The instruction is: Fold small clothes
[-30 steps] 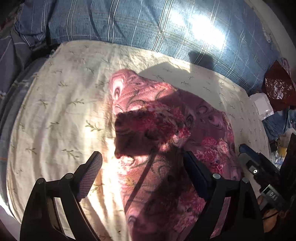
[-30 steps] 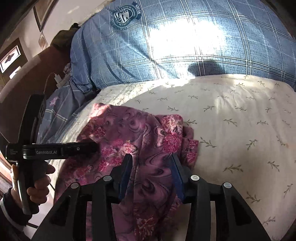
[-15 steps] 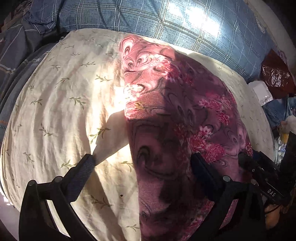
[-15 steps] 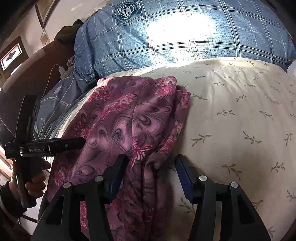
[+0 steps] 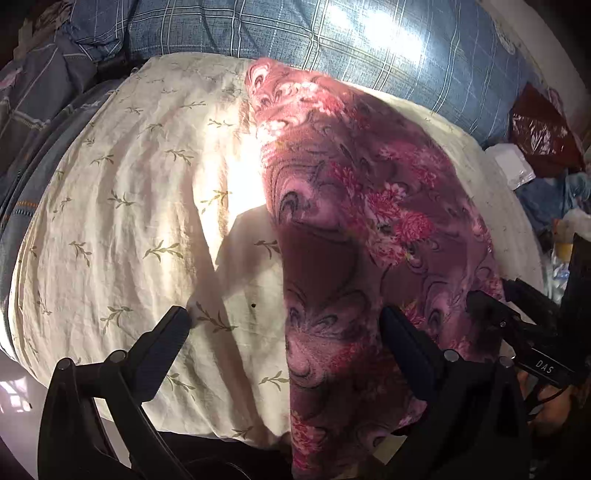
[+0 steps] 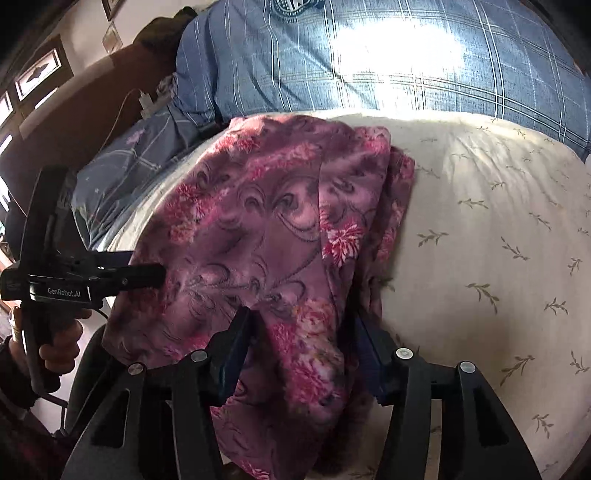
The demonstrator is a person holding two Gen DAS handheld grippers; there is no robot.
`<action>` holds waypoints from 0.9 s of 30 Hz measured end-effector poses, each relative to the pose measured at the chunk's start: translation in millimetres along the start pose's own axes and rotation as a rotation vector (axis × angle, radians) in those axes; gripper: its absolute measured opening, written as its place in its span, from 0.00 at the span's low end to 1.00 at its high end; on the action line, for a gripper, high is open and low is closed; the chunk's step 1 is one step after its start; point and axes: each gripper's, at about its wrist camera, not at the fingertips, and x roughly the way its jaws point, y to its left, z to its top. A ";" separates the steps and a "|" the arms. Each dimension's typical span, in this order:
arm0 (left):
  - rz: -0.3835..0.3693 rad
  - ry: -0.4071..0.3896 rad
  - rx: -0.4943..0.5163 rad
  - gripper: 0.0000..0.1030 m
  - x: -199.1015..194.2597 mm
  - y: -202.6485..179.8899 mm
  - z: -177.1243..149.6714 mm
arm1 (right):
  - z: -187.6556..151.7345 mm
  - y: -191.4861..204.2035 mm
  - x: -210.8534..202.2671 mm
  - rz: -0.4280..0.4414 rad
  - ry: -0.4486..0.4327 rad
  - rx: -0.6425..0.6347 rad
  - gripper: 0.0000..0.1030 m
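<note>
Left wrist view shows the cream sheet [image 5: 122, 221] under a blue plaid pillow [image 5: 295, 33]; the pink floral garment [image 5: 362, 221] lies stretched along it. My left gripper [image 5: 284, 325] hangs wide open, holding nothing — my right gripper [image 6: 301, 328] stands parted around the garment's near end.

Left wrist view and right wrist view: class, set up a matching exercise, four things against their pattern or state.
Things:
1. fleecy purple garment
2. cream bedsheet
3. blue pillow
4. left gripper

Descriptions:
A. white check lines
B. jaws wide apart, holding nothing
C. pink flowers and dark swirls
D. small green sprigs

Pairs: 1-C, 2-D, 3-A, 4-B
</note>
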 end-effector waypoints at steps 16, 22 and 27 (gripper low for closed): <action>0.003 0.038 -0.127 0.89 72.5 4.8 129.8 | 96.9 -54.8 69.8 0.055 -0.047 0.250 0.28; -0.019 0.017 -0.118 0.89 55.1 4.8 121.4 | 94.9 -50.7 54.9 0.039 -0.045 0.204 0.32; 0.029 -0.047 -0.008 0.90 2.5 -15.3 91.9 | 77.8 -39.3 14.4 -0.140 -0.020 0.155 0.76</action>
